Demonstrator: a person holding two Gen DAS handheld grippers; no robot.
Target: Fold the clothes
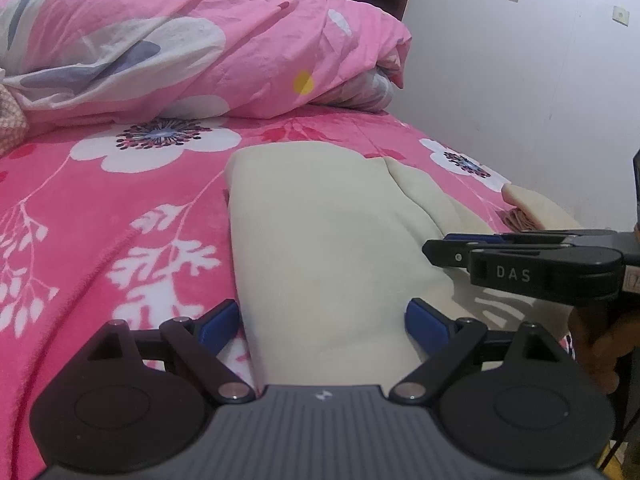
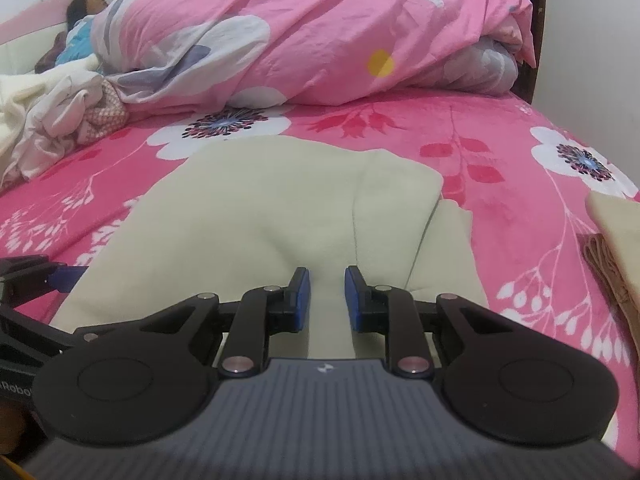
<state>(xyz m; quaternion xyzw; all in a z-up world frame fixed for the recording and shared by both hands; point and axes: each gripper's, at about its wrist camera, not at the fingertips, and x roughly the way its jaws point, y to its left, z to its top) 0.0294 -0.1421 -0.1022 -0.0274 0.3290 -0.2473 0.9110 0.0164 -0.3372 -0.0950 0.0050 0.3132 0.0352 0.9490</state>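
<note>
left claw point(image 1: 322, 322) released, jaws wide astride the near end of the cream garment point(image 1: 320, 232). right claw point(image 2: 327, 294) narrowed but not clenched, nothing pinched, low over the same near end. garment lies part-folded on the pink floral bed point(image 1: 100, 240), crumpled duvet point(image 1: 200, 40) beyond it. looks soft, thick, light, limp; likely best pinched at near corners or folded edge.

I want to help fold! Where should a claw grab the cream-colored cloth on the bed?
Probably by the near edge of the cream cloth, coming from the front, low along the bed. It lies flat, folded into a strip stretching away, so only that near edge offers a lip to pinch. The left claw already straddles it.
</note>
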